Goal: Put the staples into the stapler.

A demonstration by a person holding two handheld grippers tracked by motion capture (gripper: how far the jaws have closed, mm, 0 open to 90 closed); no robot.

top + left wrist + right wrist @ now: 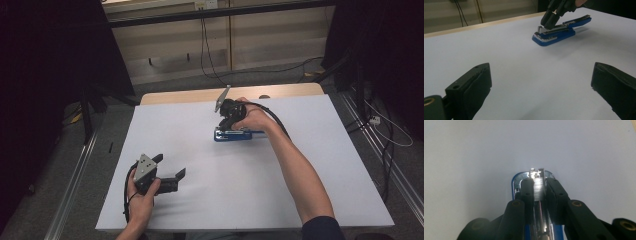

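Stapler lies mid-desk, toward the far edge, its blue base flat and the metal staple channel pinched between the right gripper's fingers, which are clenched on it near the front end. I'd say keep the squeeze centred and lift straight, so the base doesn't skid. That arm reaches well forward, wrist bent down. Nearer the person, the left gripper hovers with fingers spread, holding nothing, over the white desk
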